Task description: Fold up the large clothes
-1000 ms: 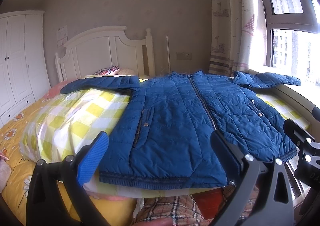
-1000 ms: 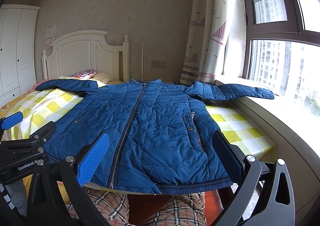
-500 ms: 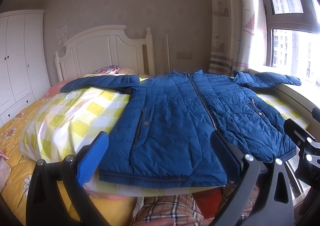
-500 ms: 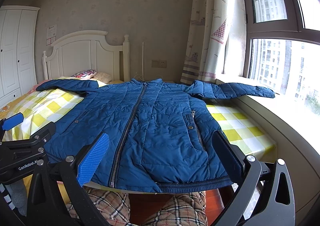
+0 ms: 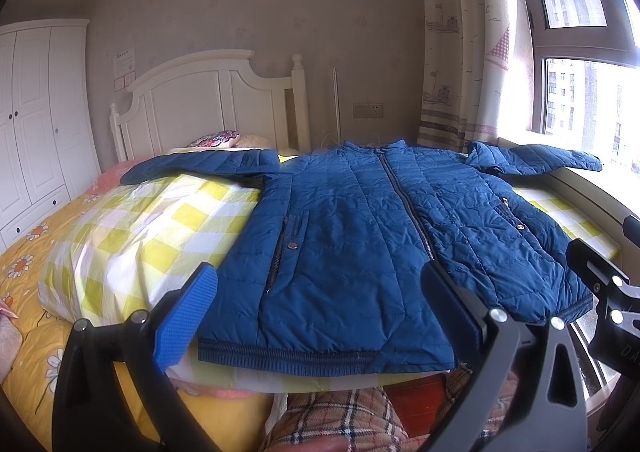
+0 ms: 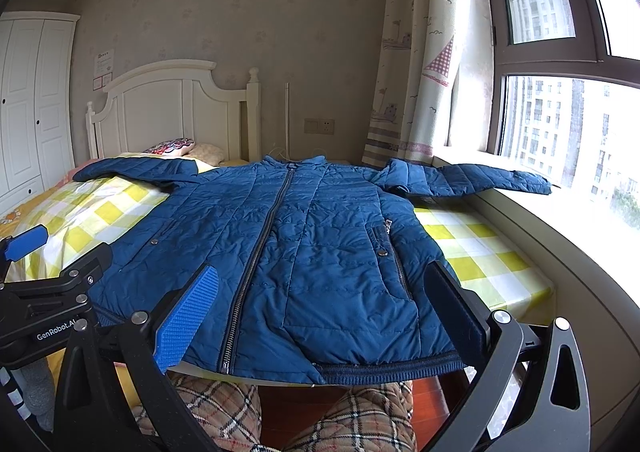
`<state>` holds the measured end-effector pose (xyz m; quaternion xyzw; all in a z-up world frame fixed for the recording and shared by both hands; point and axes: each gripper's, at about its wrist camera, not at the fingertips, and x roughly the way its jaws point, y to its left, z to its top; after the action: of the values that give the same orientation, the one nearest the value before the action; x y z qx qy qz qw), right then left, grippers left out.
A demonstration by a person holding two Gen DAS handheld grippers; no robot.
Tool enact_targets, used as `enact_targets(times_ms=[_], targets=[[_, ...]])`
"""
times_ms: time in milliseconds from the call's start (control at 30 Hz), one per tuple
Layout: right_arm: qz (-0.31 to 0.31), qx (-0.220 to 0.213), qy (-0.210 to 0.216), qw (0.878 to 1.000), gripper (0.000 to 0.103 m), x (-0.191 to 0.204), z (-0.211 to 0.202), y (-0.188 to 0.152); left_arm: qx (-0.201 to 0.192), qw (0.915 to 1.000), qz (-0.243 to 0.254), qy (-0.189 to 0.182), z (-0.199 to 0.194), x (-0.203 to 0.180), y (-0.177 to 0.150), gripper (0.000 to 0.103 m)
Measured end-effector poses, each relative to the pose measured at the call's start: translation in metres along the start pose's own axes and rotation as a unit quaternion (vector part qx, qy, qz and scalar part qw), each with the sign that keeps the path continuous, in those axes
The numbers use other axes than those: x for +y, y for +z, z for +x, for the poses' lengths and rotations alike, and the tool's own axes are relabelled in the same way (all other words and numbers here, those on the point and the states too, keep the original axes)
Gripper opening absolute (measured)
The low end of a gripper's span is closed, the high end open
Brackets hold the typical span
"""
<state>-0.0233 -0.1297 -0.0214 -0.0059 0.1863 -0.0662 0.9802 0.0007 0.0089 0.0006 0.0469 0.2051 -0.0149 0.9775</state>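
A blue quilted jacket (image 5: 360, 236) lies flat and zipped on the bed, front up, both sleeves spread out, hem toward me. It also shows in the right wrist view (image 6: 304, 252). Its right sleeve (image 6: 464, 179) reaches onto the window sill. My left gripper (image 5: 320, 312) is open and empty, just short of the hem on the jacket's left half. My right gripper (image 6: 324, 312) is open and empty, above the hem near the zipper's right side. The left gripper also shows at the left edge of the right wrist view (image 6: 52, 284).
The bed has a yellow checked quilt (image 5: 152, 228) and a white headboard (image 5: 208, 103). A white wardrobe (image 5: 36, 123) stands at the left. A window sill (image 6: 560, 219) and curtain (image 6: 424, 51) are at the right. Plaid trouser legs (image 6: 352, 420) show below the bed edge.
Both grippers have shifted very slightly; the jacket has not moved and both stay open.
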Motion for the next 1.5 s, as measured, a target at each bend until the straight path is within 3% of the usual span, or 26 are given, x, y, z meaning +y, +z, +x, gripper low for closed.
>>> enact_targets(times_ms=[933, 1067, 1200, 1300, 1400, 1500], targets=[[0.002, 0.003, 0.003, 1.0, 0.099, -0.001, 0.002, 0.0, 0.003, 1.0, -0.001, -0.001, 0.0, 0.0, -0.001, 0.101], [0.021, 0.021, 0.021, 0.999, 0.099, -0.013, 0.017, -0.004, 0.022, 0.9993, 0.014, -0.027, 0.01, -0.007, 0.0, 0.101], [0.037, 0.036, 0.003, 0.999, 0.099, -0.044, 0.052, 0.01, 0.068, 0.9955, 0.043, -0.051, 0.06, -0.024, 0.023, 0.101], [0.054, 0.04, -0.034, 0.997, 0.099, -0.082, 0.087, 0.029, 0.106, 0.991, 0.054, -0.062, 0.123, -0.035, 0.053, 0.101], [0.074, 0.063, -0.079, 0.992, 0.099, -0.138, 0.136, 0.05, 0.143, 0.9875, 0.056, -0.034, 0.201, -0.043, 0.075, 0.101], [0.13, 0.09, -0.119, 0.98, 0.099, -0.208, 0.183, 0.071, 0.198, 0.9782, 0.061, -0.009, 0.281, -0.042, 0.084, 0.101]])
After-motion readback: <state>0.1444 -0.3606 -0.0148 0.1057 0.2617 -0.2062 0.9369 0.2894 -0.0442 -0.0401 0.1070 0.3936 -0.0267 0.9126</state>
